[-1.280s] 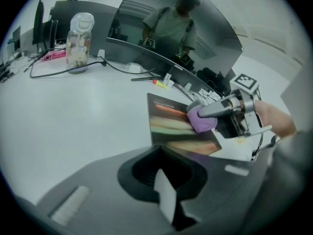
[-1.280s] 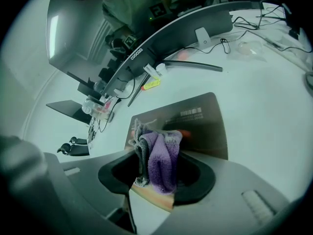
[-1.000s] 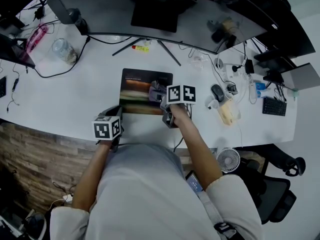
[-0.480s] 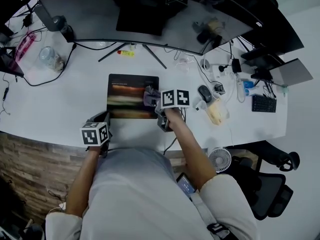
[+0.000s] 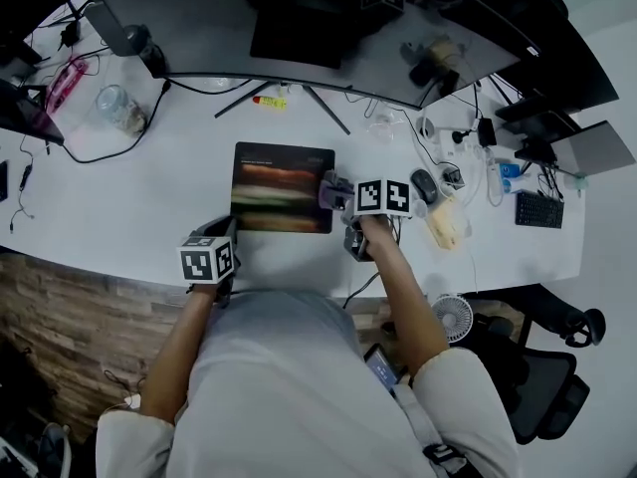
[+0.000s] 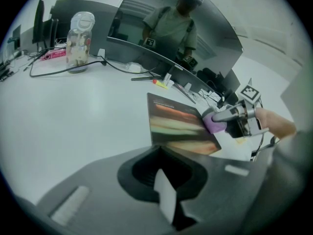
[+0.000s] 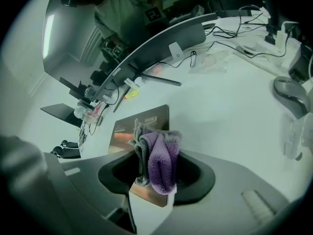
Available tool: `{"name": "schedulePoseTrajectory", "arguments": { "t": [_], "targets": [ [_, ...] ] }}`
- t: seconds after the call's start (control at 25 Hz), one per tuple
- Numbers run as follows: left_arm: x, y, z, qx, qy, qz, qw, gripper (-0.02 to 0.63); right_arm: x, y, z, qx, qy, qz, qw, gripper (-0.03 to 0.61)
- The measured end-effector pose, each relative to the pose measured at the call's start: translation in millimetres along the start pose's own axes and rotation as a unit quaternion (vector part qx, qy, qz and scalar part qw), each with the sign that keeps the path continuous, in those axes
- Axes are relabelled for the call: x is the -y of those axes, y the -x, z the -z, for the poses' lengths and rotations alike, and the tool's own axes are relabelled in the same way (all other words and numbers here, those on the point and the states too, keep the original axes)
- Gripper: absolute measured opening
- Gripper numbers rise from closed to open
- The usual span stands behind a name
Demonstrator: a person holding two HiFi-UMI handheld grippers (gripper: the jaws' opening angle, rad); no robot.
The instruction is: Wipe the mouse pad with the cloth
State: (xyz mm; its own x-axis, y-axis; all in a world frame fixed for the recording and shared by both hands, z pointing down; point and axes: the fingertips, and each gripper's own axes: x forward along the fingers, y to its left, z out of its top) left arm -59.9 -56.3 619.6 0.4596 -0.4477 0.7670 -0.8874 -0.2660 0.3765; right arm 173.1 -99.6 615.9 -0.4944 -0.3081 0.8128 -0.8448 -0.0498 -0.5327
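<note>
My right gripper [image 7: 152, 182] pinches the cloth [image 7: 160, 159] at the pad's [image 5: 282, 187] right edge. My left gripper [image 6: 165, 199], fingers together and empty, sits beside the pad.

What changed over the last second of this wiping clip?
The right gripper, shut on the purple cloth, slid rightward across the mouse pad to its right edge. The left gripper stayed empty by the near edge of the white desk.
</note>
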Motion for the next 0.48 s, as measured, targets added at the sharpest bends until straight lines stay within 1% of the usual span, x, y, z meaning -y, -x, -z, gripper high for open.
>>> {"name": "schedulePoseTrajectory", "arguments": {
  "t": [0.28, 0.36, 0.48],
  "targets": [
    [-1.8, 3.1, -1.0, -0.001, 0.001, 0.001, 1.0000, 0.000, 8.3, 7.9, -0.1, 0.009, -0.008, 0.009, 1.000, 0.195],
    [-2.6, 3.8, -1.6, -0.001, 0.000, 0.003, 1.0000, 0.000, 6.6, 10.5, -0.5, 0.016, -0.017, 0.000, 1.000, 0.195],
    [-3.5, 4.8, -1.5, -0.002, 0.004, 0.008, 1.0000, 0.000, -5.3, 11.6, 1.7, 0.022, -0.035, -0.032, 0.999, 0.195]
  ]
}}
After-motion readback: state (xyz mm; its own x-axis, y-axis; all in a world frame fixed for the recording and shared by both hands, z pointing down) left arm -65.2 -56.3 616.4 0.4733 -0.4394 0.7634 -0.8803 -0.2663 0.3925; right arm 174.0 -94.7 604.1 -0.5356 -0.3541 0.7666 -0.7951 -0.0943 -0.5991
